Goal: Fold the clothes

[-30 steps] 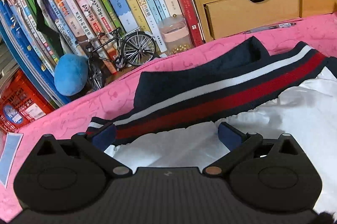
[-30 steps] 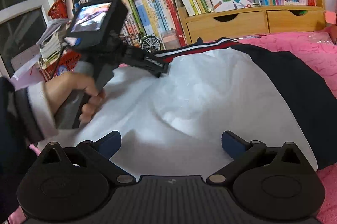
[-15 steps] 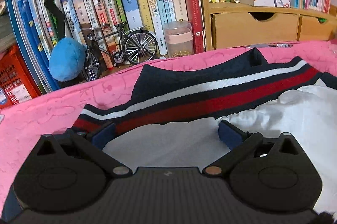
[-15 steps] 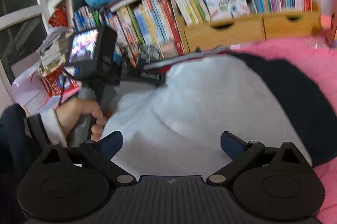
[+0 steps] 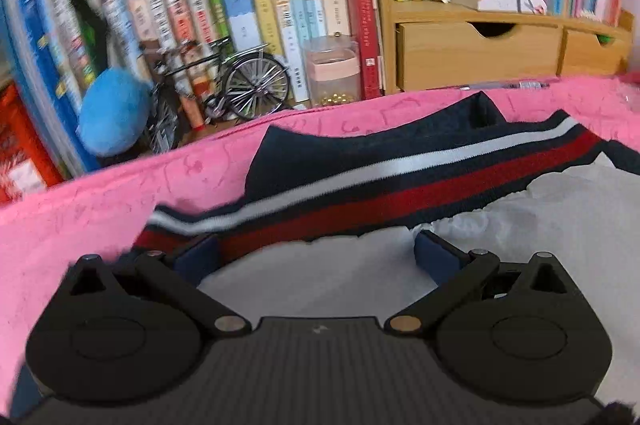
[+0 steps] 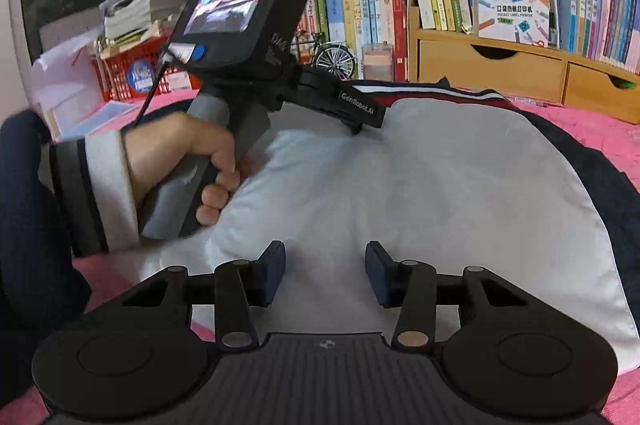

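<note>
While our left gripper (image 5: 316, 253) is waiting wide open over the striped hem (image 5: 400, 185), we are closing our right gripper (image 6: 325, 271) on the jacket's white lining (image 6: 420, 185), pinching one layer only.

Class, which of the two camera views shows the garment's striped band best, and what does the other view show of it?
The left wrist view: the striped band crosses the frame just beyond the left gripper, its white and red stripes clear. The right wrist view shows only a short, distant stretch past the white fabric.
</note>
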`<state>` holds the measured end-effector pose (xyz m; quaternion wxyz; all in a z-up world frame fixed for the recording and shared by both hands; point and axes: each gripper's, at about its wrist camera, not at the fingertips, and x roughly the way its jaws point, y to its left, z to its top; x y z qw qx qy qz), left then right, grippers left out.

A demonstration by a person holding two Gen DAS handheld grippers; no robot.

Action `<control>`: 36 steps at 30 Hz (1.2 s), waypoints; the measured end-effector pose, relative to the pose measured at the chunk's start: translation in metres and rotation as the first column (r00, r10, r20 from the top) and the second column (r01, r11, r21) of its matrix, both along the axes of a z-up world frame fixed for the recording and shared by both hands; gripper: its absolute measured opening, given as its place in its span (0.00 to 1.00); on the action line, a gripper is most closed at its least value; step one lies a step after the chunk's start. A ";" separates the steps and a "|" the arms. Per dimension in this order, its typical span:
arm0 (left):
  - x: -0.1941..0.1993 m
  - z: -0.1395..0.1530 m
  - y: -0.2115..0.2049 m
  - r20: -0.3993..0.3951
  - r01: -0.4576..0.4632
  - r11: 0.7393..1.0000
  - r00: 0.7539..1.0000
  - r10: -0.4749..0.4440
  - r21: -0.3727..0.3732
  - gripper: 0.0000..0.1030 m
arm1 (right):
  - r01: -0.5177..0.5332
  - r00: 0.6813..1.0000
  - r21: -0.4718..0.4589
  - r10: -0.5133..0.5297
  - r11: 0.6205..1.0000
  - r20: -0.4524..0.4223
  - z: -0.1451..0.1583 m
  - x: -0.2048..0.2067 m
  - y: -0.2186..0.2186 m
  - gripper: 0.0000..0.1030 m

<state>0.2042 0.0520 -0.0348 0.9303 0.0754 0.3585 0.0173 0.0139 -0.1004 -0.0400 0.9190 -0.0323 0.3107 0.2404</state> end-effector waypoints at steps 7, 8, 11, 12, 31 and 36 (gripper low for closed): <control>0.019 0.029 0.003 -0.035 -0.098 0.995 0.995 0.099 0.017 1.00 | 0.003 1.000 -0.013 -0.003 1.000 0.004 0.000 0.000 0.003 0.45; 0.007 0.035 0.002 -0.009 -0.070 0.997 0.997 0.070 0.017 1.00 | 0.003 1.000 -0.011 -0.003 1.000 0.003 0.000 0.000 0.002 0.45; -0.035 0.045 0.004 0.032 -0.011 1.000 0.999 0.010 0.030 1.00 | -0.003 1.000 -0.002 0.003 1.000 -0.002 0.000 0.002 0.001 0.48; -0.052 0.046 0.006 0.036 0.006 0.999 0.999 -0.007 0.031 1.00 | -0.009 1.000 0.000 0.009 1.000 -0.005 0.000 0.002 0.002 0.52; -0.210 -0.006 0.091 0.078 -0.211 0.973 0.976 0.204 0.091 1.00 | 0.024 0.999 -0.105 -0.020 0.994 0.041 0.004 -0.007 -0.011 0.85; -0.212 -0.005 0.098 0.084 -0.217 0.975 0.974 0.212 0.054 1.00 | 0.263 0.965 -0.170 -0.256 0.950 0.059 -0.002 0.001 -0.106 0.85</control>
